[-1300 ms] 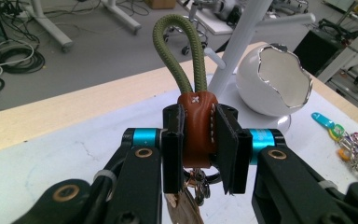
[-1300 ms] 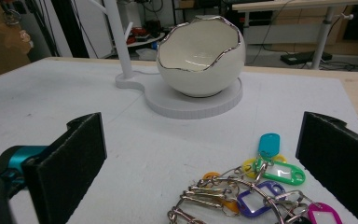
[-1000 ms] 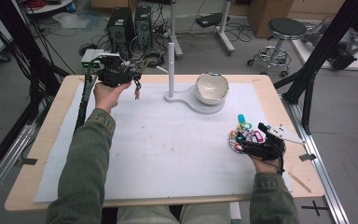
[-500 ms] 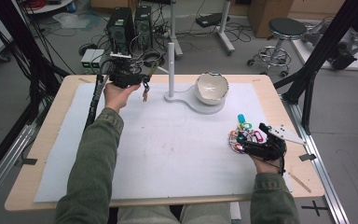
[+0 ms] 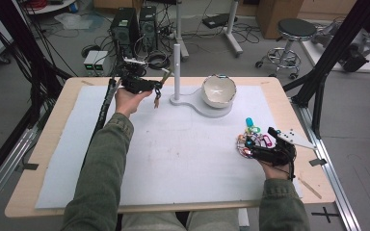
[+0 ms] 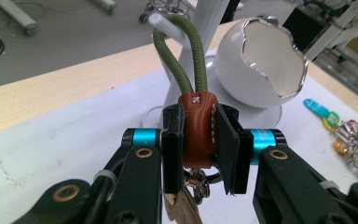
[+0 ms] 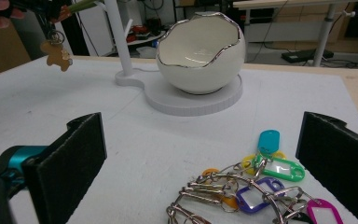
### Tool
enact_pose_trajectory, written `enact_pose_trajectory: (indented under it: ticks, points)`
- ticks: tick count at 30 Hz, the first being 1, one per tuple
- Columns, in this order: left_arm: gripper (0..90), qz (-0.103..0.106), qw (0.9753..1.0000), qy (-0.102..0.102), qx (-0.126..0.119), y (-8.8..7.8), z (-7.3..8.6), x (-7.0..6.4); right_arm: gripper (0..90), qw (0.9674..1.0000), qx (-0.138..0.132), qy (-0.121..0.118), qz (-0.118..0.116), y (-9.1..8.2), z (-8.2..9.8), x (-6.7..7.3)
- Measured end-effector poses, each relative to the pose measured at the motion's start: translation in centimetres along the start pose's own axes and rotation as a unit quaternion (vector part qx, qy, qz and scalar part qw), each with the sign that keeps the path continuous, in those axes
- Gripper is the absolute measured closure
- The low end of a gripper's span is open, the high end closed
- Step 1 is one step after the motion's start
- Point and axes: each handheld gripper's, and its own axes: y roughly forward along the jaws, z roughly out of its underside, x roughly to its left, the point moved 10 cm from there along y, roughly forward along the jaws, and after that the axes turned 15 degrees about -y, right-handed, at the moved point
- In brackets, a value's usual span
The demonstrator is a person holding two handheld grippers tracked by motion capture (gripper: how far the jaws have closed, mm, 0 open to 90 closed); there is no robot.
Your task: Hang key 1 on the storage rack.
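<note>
**Keychain at stand peg**

Left claw point(image 6: 200, 140) clenched on the brown leather keychain point(image 6: 196, 128); its green cord loop point(image 6: 182, 60) meets the white stand's peg point(image 6: 161, 21), bench point(image 5: 53, 139) at 11 o'clock. Right claw point(image 7: 200, 154) released, over key tags point(image 7: 247, 191).

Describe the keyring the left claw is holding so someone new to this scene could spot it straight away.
Start at the white stand with the egg-shaped bowl at the table's far edge. Just left of its post, the left claw grips a keyring: a brown leather tab on an olive cord loop. Unlike the colourful plastic key tags heaped near the right claw, it is held above the table.
</note>
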Motion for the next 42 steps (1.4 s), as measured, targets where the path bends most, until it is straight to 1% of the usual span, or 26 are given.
enact_pose_trajectory:
  ticks: [2,4,9,12,14,15,16,17,18,19,21,23,25,27,28,31,32,38,41,42]
  points:
    - [72.0,0.000,1.0000,-0.002,-0.001,0.3,0.1,0.0,0.7,1.0000,-0.001,-0.002,0.000,0.0,0.0,-0.1]
    - [71.8,-0.002,1.0000,-0.001,-0.002,0.6,0.0,0.0,0.8,1.0000,0.001,0.000,0.000,0.1,0.0,-0.1]
    - [70.6,-0.004,0.9999,0.009,0.001,1.5,0.3,-0.3,0.8,1.0000,0.002,-0.001,0.001,0.1,0.1,-0.1]
    - [67.3,0.006,0.9999,0.011,0.012,1.9,0.7,-0.5,0.8,1.0000,0.003,0.000,0.001,0.1,0.1,-0.2]
    - [60.3,0.008,0.9997,0.018,0.015,2.0,0.9,-0.6,0.7,1.0000,0.003,0.000,0.002,0.1,0.2,-0.2]
    - [58.9,0.009,0.9995,0.025,0.019,2.0,1.0,-0.7,0.8,1.0000,0.004,-0.001,0.002,0.1,0.2,-0.2]
    - [56.4,0.005,0.9992,0.033,0.021,2.0,1.1,-0.7,0.8,1.0000,0.004,-0.002,0.002,0.2,0.2,-0.2]
    - [51.7,-0.007,0.9987,0.046,0.021,2.0,1.2,-0.6,0.8,1.0000,0.005,0.000,0.001,0.2,0.2,-0.2]
    - [47.5,-0.015,0.9982,0.053,0.021,1.9,1.2,-0.7,0.8,1.0000,0.005,-0.001,0.002,0.2,0.2,-0.2]
    - [43.6,-0.019,0.9976,0.061,0.025,1.9,1.3,-0.8,0.8,1.0000,0.005,-0.002,0.002,0.2,0.2,-0.2]
    - [33.3,-0.022,0.9975,0.062,0.026,1.7,1.4,-1.0,0.8,1.0000,0.005,0.000,0.001,0.2,0.2,-0.2]
    - [25.9,-0.025,0.9975,0.057,0.034,1.5,1.5,-1.2,0.8,1.0000,0.005,-0.002,0.002,0.2,0.2,-0.2]
    - [16.2,-0.038,0.9962,0.065,0.043,1.2,1.8,-1.2,0.8,1.0000,0.004,-0.001,0.001,0.2,0.2,-0.3]
    - [7.8,-0.046,0.9958,0.068,0.040,0.7,1.8,-1.3,0.8,1.0000,0.005,0.000,0.001,0.1,0.2,-0.3]
    - [2.7,-0.045,0.9962,0.066,0.033,0.5,1.7,-1.4,0.8,1.0000,0.006,0.001,0.002,0.1,0.2,-0.3]
    - [1.6,-0.037,0.9970,0.068,0.001,-0.8,1.3,-1.6,0.8,1.0000,0.005,-0.002,0.002,0.1,0.2,-0.3]
    - [1.6,-0.038,0.9970,0.067,-0.007,-1.2,1.2,-1.5,0.8,1.0000,0.005,-0.002,0.002,0.1,0.2,-0.3]
    - [1.6,-0.047,0.9964,0.067,-0.023,-3.1,1.3,-1.0,0.8,1.0000,0.004,-0.004,0.002,0.1,0.1,-0.2]
    - [1.6,-0.049,0.9965,0.062,-0.027,-3.9,1.6,-0.8,0.8,1.0000,0.004,-0.004,0.001,0.1,0.1,-0.1]
    - [1.6,-0.051,0.9963,0.063,-0.028,-4.1,1.6,-0.7,0.8,1.0000,0.004,-0.003,0.001,0.1,0.1,-0.1]
